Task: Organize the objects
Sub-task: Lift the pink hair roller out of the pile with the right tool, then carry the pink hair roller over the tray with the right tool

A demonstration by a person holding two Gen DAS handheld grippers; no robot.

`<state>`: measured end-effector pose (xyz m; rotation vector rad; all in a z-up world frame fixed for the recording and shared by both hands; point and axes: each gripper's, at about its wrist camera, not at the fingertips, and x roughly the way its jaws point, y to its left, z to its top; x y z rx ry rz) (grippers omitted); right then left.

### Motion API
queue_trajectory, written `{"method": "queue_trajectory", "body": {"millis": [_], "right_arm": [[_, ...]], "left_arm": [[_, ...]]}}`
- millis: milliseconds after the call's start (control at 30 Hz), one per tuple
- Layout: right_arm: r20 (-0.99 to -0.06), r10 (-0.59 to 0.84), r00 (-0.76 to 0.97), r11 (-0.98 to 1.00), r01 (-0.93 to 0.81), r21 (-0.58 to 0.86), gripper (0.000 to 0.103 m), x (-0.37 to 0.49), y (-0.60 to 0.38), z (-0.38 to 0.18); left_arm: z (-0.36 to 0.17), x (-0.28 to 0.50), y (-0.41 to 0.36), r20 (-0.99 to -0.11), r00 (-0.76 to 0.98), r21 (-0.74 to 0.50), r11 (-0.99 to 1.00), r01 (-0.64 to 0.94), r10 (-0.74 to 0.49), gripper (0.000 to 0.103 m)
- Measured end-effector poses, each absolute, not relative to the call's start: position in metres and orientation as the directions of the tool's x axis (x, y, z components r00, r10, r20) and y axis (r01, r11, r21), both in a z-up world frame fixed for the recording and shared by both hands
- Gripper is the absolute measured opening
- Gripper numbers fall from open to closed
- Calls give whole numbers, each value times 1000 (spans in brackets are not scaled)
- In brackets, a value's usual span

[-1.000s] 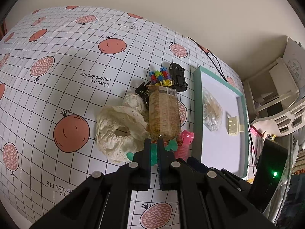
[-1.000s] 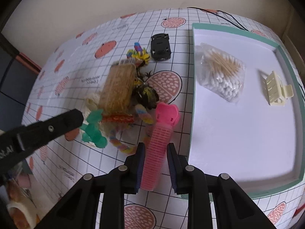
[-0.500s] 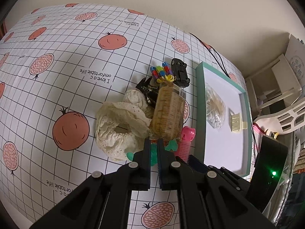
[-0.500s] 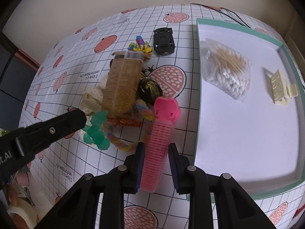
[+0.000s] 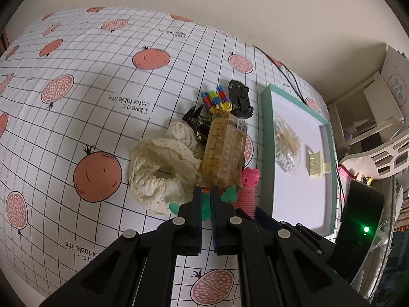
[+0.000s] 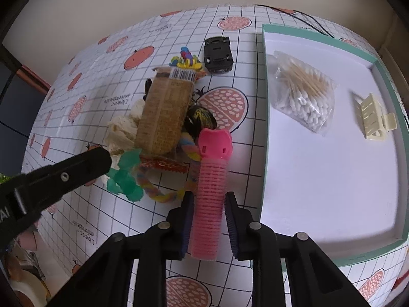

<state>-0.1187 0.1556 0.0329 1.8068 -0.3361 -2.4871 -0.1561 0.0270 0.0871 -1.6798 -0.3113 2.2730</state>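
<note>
My right fingers (image 6: 208,202) are closing on the pink roller (image 6: 211,184).

My left fingers (image 5: 206,192) are shut tight, tips at the red end of the snack packet (image 5: 223,151). The roller lies on the desk (image 6: 163,38), beside the white tray (image 6: 332,179) holding cotton buds (image 6: 304,97) and a clip (image 6: 372,117).

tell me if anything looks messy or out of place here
Yes: the snack packet lies tilted atop a jumbled heap with the lace scrunchie and rope toy, while the tray holds only two items.
</note>
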Motion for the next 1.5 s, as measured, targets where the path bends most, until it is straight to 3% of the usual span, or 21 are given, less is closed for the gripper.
{"method": "queue_trajectory", "body": {"millis": [433,933,1233,1500], "right_arm": [[-874,-196,-446,-953,-123,276,26,-109,183,75],[-845,-200,-496,-937,-155,313,26,-102,206,85],[-790,-89,-607,-942,-207,265,26,-82,252,110],[-804,-8,-594,-914,-321,246,26,-66,313,101]], "left_arm": [[113,-157,18,-857,-360,-360,-928,-97,370,5],[121,-155,34,-818,-384,-423,-900,-104,428,5],[133,-146,77,-749,-389,-498,-843,-203,537,5],[130,-136,122,-727,-338,-526,-801,-287,598,5]]}}
